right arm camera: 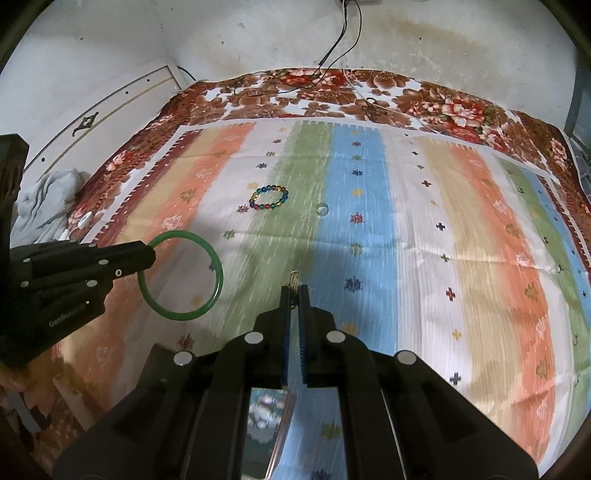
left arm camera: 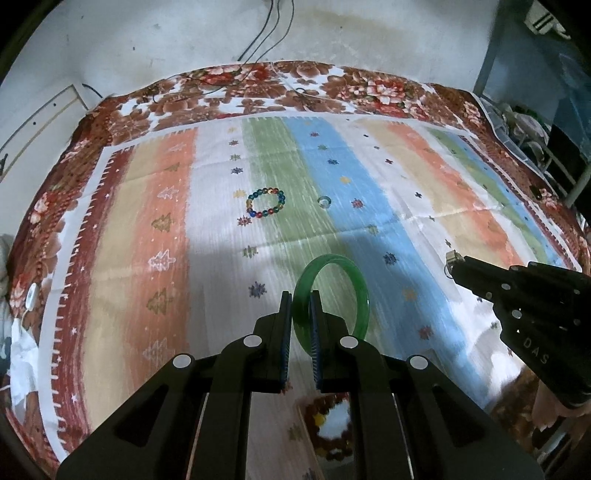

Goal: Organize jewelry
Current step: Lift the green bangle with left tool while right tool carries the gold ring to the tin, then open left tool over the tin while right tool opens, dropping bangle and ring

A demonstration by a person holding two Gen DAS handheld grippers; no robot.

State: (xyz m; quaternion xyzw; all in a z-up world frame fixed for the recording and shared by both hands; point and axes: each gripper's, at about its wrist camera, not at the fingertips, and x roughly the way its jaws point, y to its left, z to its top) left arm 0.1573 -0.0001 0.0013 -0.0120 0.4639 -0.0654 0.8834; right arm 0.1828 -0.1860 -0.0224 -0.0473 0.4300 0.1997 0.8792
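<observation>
My left gripper is shut on a green bangle, held upright above the striped cloth; the same left gripper and green bangle show at the left of the right wrist view. My right gripper is shut on a small gold piece of jewelry that pokes out past its tips. In the left wrist view the right gripper carries that gold piece at the right. A multicoloured bead bracelet and a small pale ring lie on the cloth.
The striped cloth lies over a floral blanket on a bed against a stained wall. Cables hang down the wall. Crumpled grey fabric sits at the left edge. A mirror-like surface lies under my fingers.
</observation>
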